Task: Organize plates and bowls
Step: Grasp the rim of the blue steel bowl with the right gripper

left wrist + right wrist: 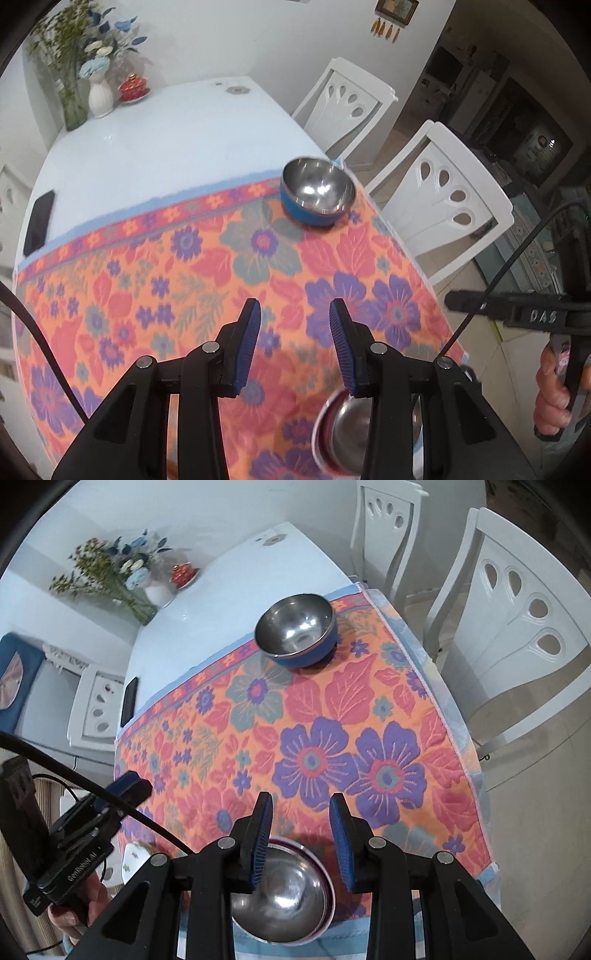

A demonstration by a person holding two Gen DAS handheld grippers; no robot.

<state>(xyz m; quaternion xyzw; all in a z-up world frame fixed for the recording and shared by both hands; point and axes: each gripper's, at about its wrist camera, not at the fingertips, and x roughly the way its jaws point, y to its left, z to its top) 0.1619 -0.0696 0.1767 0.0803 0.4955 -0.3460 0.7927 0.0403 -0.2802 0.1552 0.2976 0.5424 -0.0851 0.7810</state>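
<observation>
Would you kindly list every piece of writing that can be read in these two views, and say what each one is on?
"DAS": raised letters on the black body of the right gripper, seen from the left wrist view.
"GenRobot.AI": pale print on the black body of the left gripper, seen from the right wrist view.
A small white label lower on that same body is too small to read.
No other text is visible.

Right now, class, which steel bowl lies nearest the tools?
The pink-rimmed bowl at the near table edge, directly under the right tool; the blue bowl sits far across the cloth.
</observation>
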